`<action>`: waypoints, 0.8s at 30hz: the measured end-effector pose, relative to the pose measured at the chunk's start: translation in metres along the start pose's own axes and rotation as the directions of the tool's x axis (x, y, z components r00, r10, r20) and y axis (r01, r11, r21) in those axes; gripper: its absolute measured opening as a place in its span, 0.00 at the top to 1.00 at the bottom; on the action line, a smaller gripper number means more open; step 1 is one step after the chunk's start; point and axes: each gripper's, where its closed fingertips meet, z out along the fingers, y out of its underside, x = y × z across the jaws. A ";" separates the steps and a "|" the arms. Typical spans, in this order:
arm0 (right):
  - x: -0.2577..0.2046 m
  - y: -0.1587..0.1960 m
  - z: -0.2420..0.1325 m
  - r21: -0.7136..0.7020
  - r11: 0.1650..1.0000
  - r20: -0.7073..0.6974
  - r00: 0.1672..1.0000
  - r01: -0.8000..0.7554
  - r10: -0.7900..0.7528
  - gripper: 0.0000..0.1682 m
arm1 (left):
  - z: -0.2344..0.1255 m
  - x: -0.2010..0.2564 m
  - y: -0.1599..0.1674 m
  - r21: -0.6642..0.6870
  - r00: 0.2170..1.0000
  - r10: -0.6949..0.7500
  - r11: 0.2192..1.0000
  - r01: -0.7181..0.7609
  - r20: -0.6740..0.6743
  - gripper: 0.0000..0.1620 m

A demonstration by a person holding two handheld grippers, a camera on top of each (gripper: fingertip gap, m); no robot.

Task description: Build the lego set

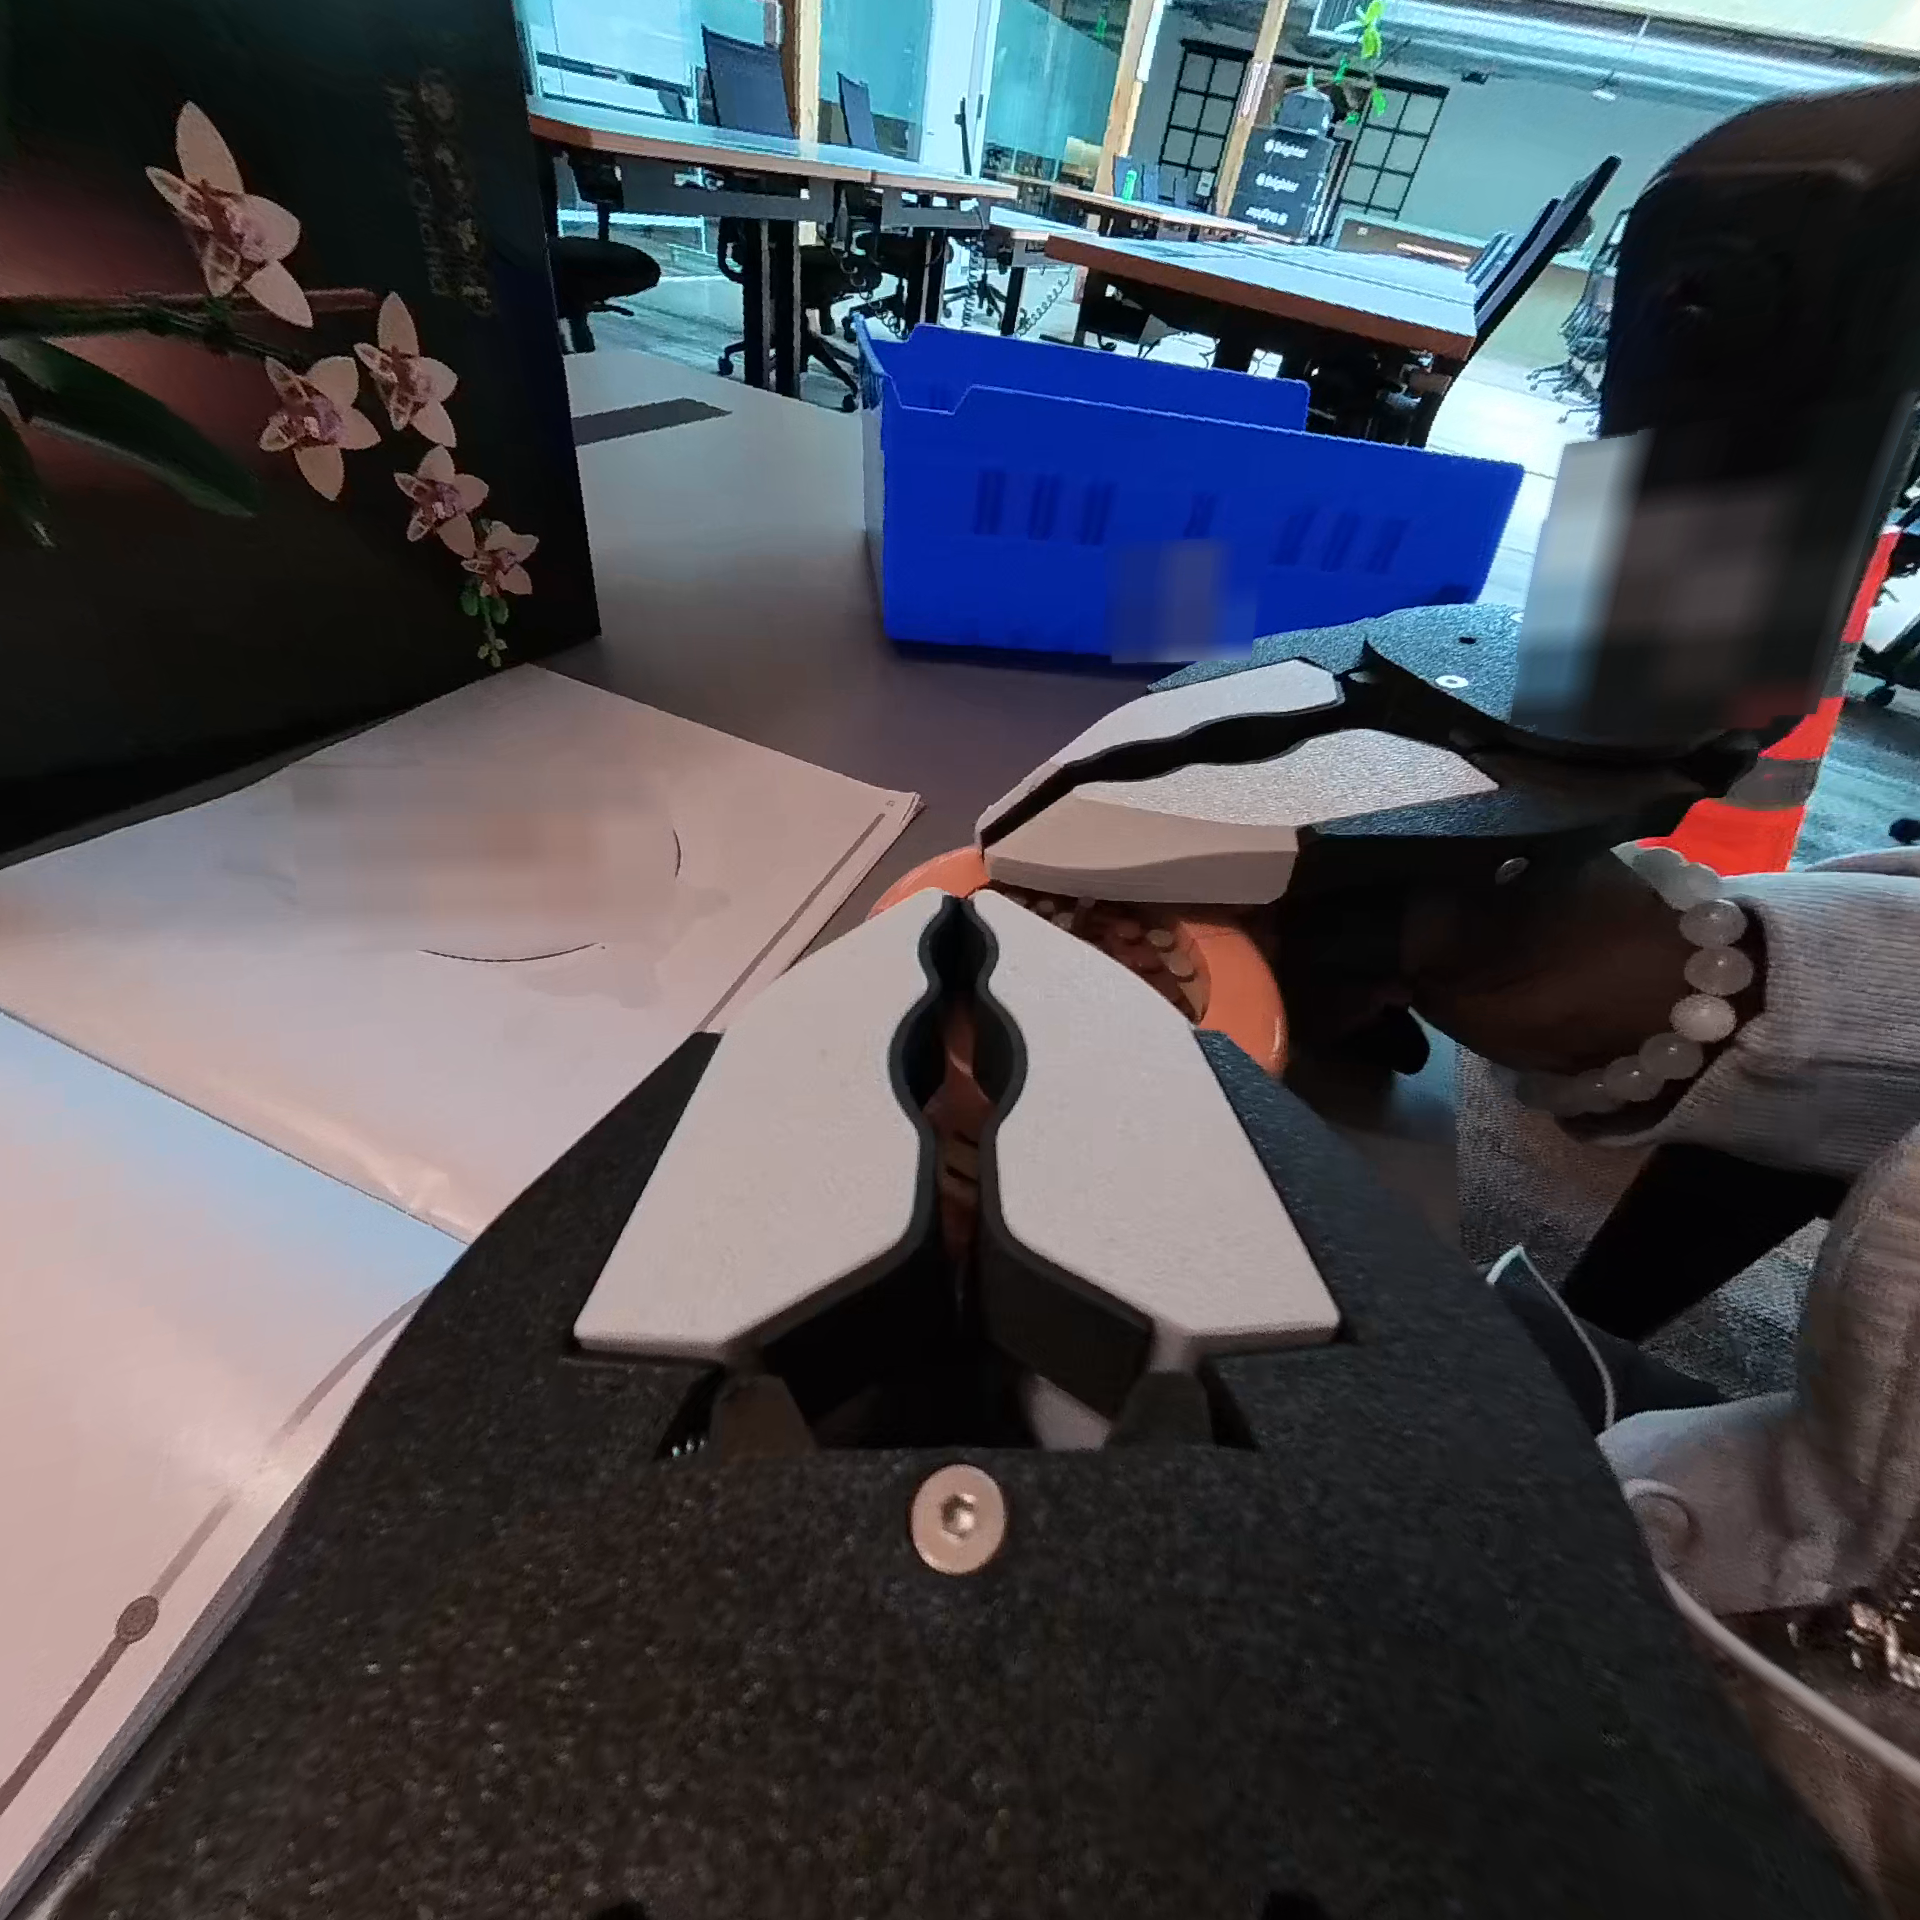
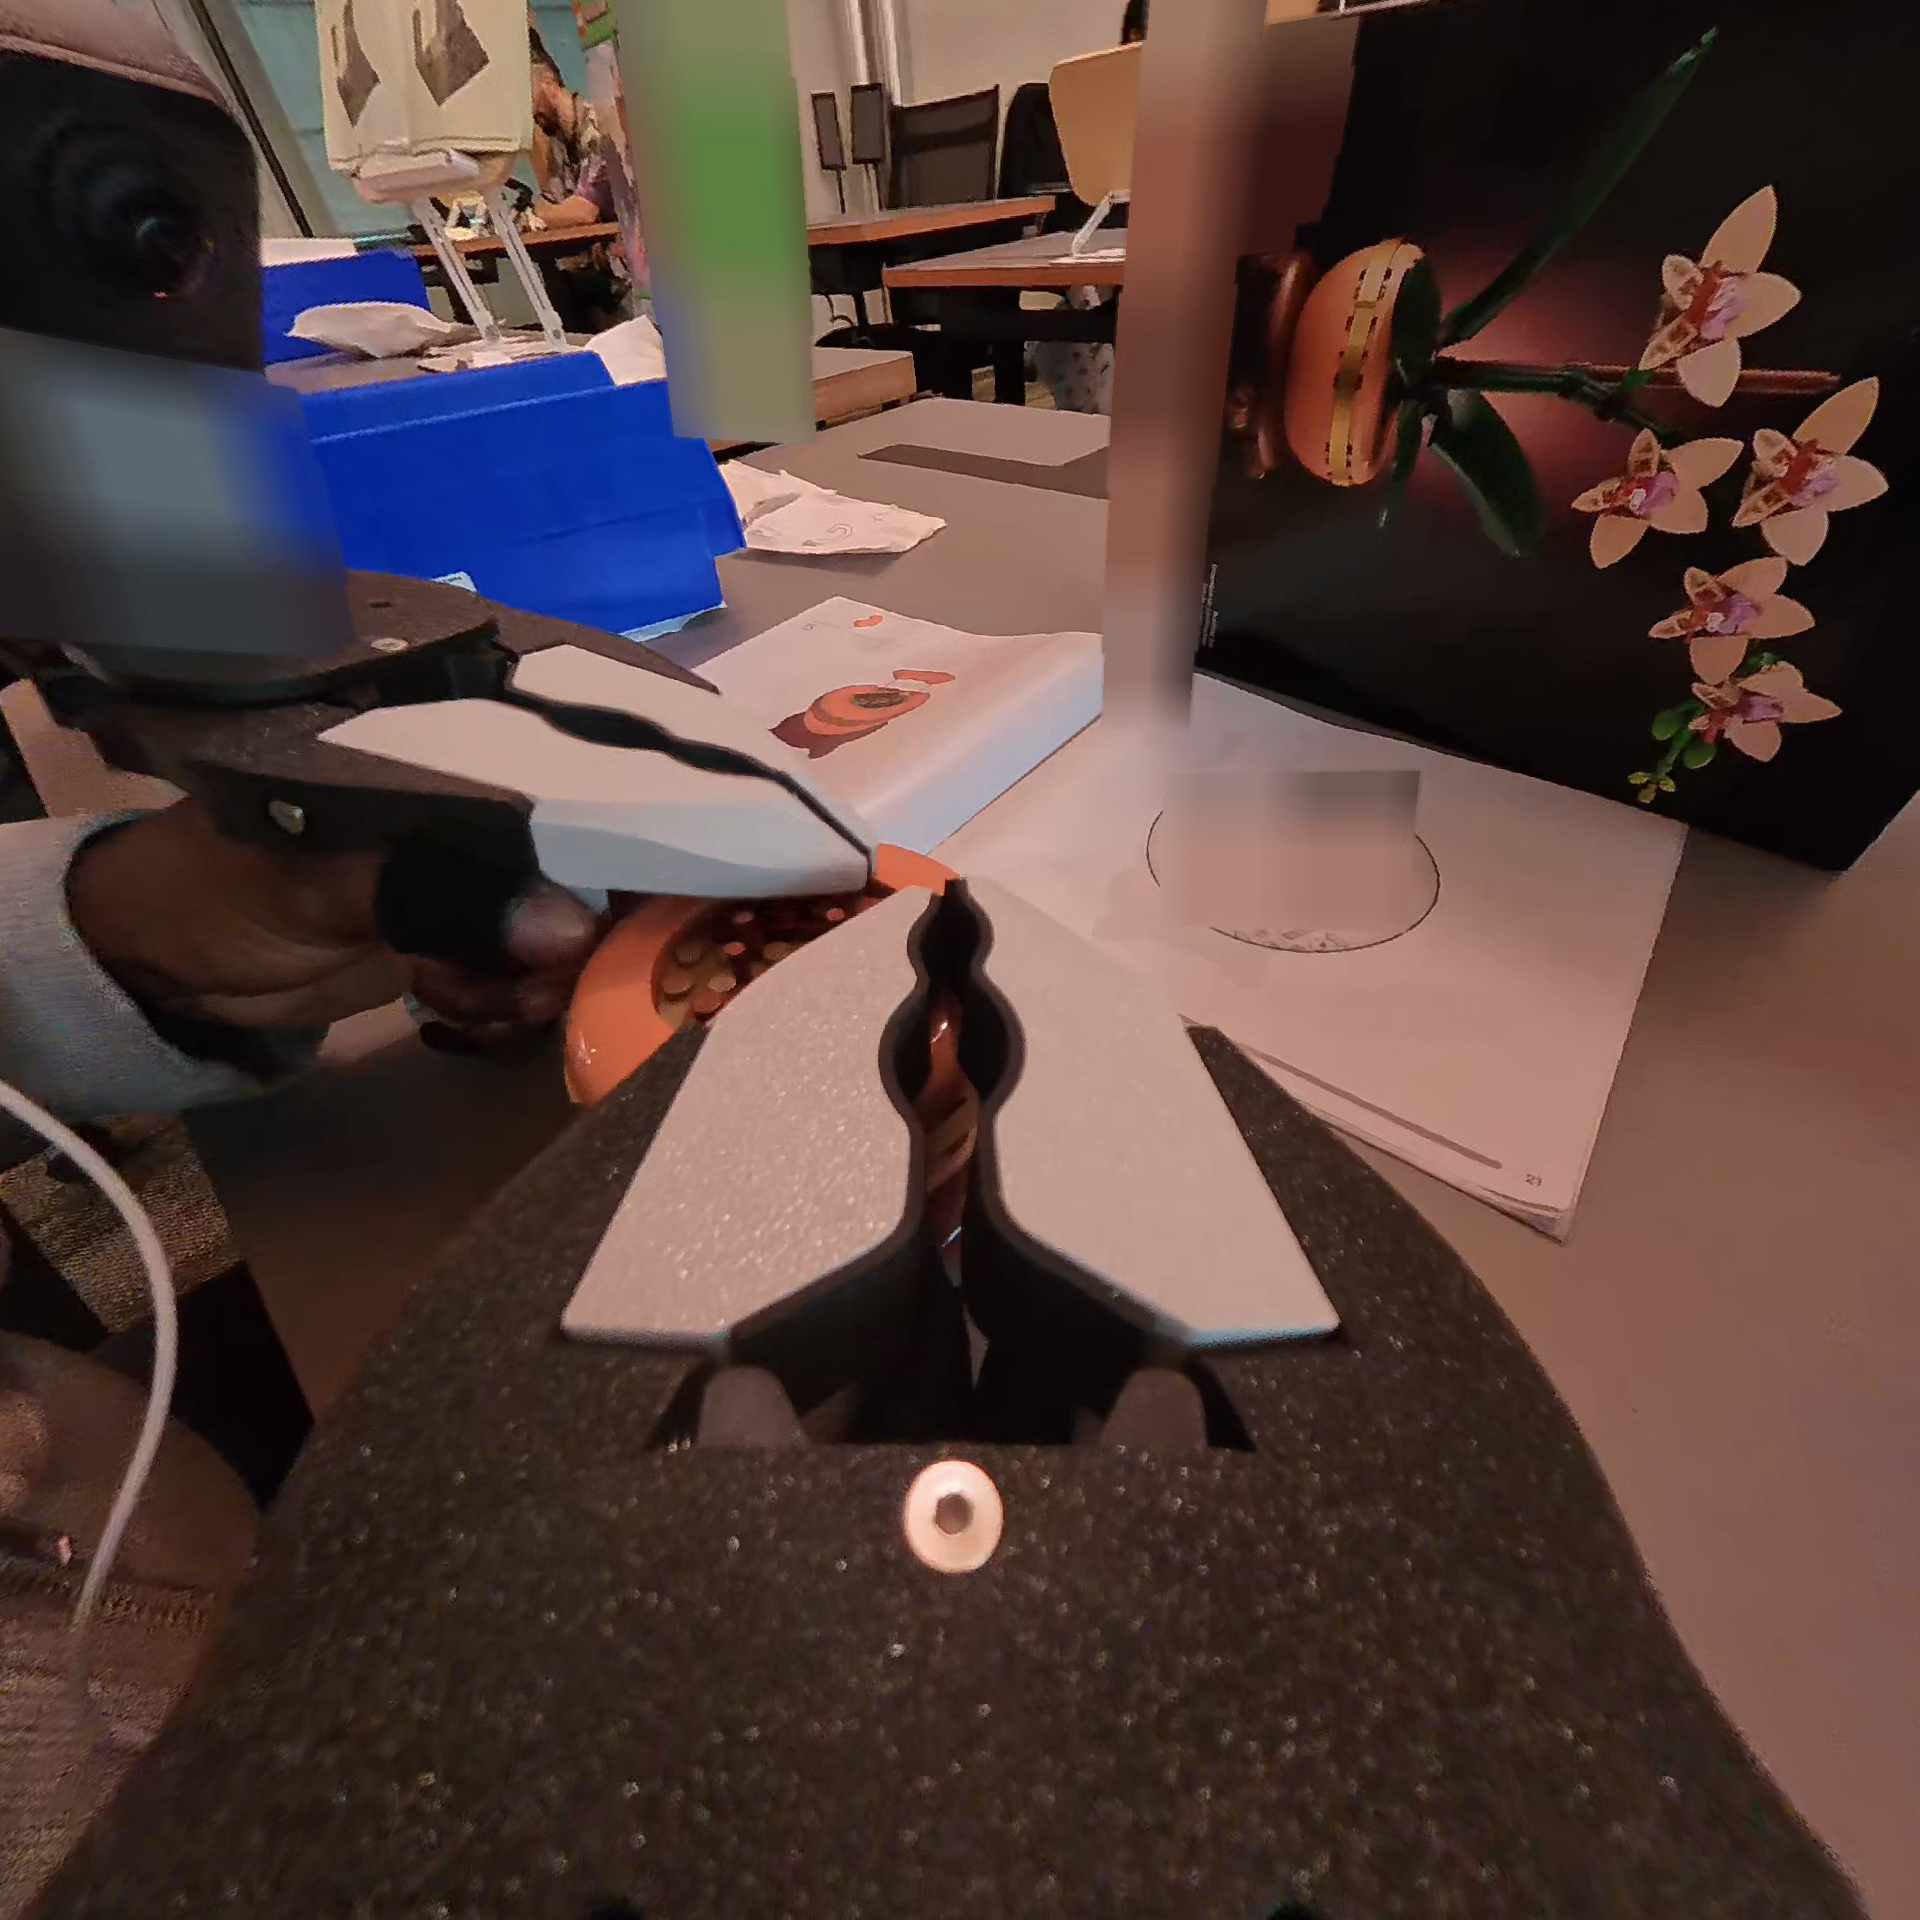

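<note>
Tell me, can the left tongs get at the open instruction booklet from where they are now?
Probably yes. The left tongs sit shut at the orange pot, and the booklet lies open right beside them with nothing between.

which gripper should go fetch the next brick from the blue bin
Left, probably. Both grippers, left and right, are shut over the orange pot, but the blue bin sits on the left gripper's side, and the right would have to cross over the left.
</note>
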 end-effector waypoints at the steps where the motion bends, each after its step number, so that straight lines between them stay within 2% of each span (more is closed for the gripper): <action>1: 0.004 -0.003 -0.003 0.022 1.000 -0.013 1.000 -0.007 0.008 1.00 | -0.002 -0.004 -0.002 0.008 1.000 -0.020 1.000 0.020 0.016 1.00; 3: 0.012 -0.018 -0.014 0.113 0.993 -0.057 0.998 -0.029 0.036 1.00 | -0.012 -0.012 -0.011 0.062 0.995 -0.086 0.995 0.083 0.053 1.00; 5: 0.013 -0.005 -0.014 0.012 1.000 -0.082 0.996 -0.018 0.019 1.00 | -0.019 -0.016 -0.011 0.067 0.988 -0.136 0.989 0.131 0.076 1.00; 7: 0.003 0.001 -0.013 -0.009 1.000 -0.068 0.998 -0.001 0.000 1.00 | -0.017 -0.011 0.000 0.016 0.990 -0.116 0.993 0.115 0.085 1.00; 20: 0.003 0.002 -0.004 -0.005 1.000 -0.111 0.994 0.004 -0.004 1.00 | -0.010 -0.010 0.002 -0.007 0.992 -0.026 1.000 0.027 0.121 1.00; 24: 0.003 0.002 -0.003 -0.006 1.000 -0.115 0.993 0.010 -0.010 1.00 | -0.010 -0.010 0.002 -0.023 0.986 0.057 0.998 -0.054 0.157 1.00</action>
